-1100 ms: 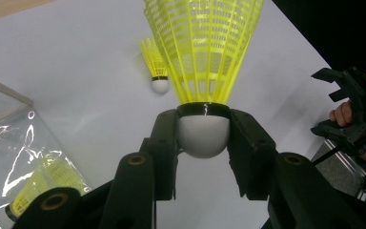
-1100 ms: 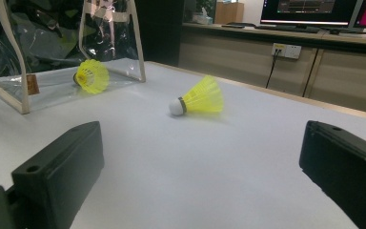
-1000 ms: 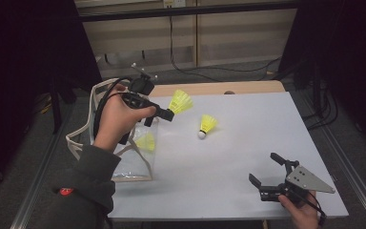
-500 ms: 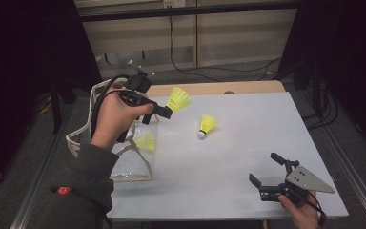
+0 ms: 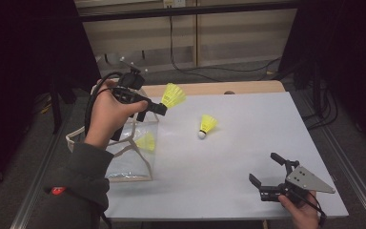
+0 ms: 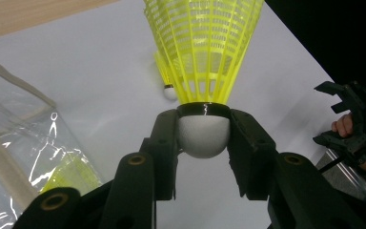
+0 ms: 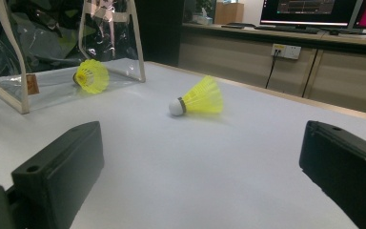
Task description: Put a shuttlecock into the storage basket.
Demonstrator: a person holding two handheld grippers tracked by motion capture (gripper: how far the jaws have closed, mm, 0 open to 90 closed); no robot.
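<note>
The left tongs grasp a yellow plastic shuttlecock by its round white cork, above the clear plastic bag. A second shuttlecock lies on the white surface; a third sits in the bag. The right tongs rest released.

Black left gripper trails a black cable; right gripper carries a grey triangular plate; dark grey sleeve.

Bright yellow plastic mesh skirt on the held shuttlecock, its rounded white cork matt and faintly grainy, ringed by a glossy black band. The left gripper is matt black plastic with brass-looking rivets. At lower left, the clear bag is shiny, crinkled film with cream cloth edging. The table is smooth, matt white, and a bare wood strip runs along its top edge.
</note>
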